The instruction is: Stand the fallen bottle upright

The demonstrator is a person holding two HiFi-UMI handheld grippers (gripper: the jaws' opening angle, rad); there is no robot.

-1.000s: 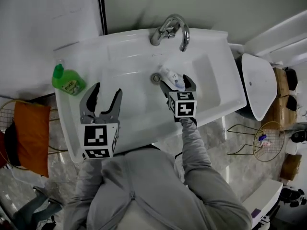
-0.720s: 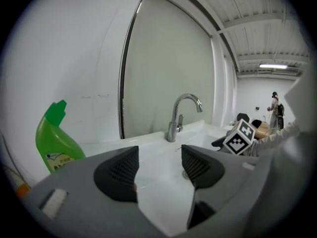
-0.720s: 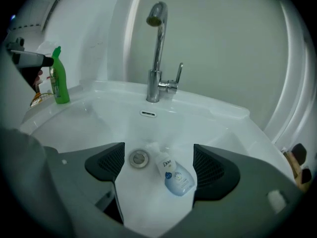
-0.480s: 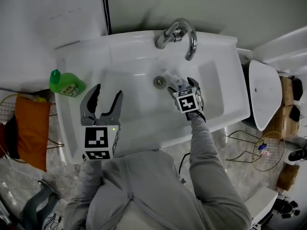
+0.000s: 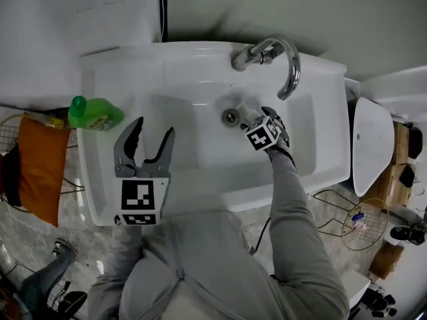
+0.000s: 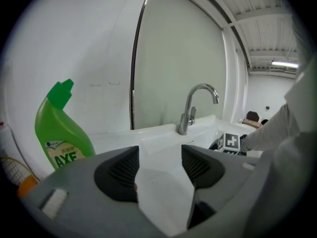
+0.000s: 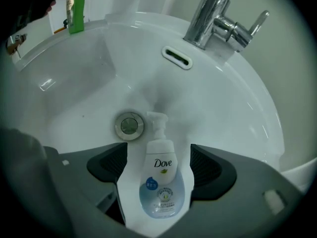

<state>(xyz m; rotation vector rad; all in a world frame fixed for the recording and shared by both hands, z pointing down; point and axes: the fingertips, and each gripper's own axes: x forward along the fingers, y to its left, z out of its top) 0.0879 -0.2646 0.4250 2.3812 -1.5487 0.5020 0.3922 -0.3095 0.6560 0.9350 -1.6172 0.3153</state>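
Note:
A white Dove pump bottle [image 7: 159, 182] lies on its side in the white sink [image 7: 223, 108], its pump head pointing at the drain [image 7: 130, 124]. My right gripper [image 7: 157, 157] points steeply down over it with one jaw on each side of the body. The jaws have just been closing, but a thin gap still shows at both pads. In the head view the bottle [image 5: 245, 110] peeks out past the right gripper [image 5: 255, 117], beside the drain [image 5: 230, 117]. My left gripper [image 5: 152, 129] hangs open and empty over the basin's left side [image 5: 180, 112]; it shows bare jaws in its own view too [image 6: 159, 155].
A green cleaner bottle [image 5: 97, 112] stands on the sink's left rim, close to the left gripper [image 6: 62, 133]. The chrome faucet [image 5: 270, 52] arches over the basin's back, above the right gripper [image 7: 218, 19]. A white wall rises behind. Wire baskets stand on the floor at both sides.
The right gripper has sunk deeper into the basin and rolled, so its jaws now straddle the bottle, and they have narrowed. The left gripper has drifted only slightly.

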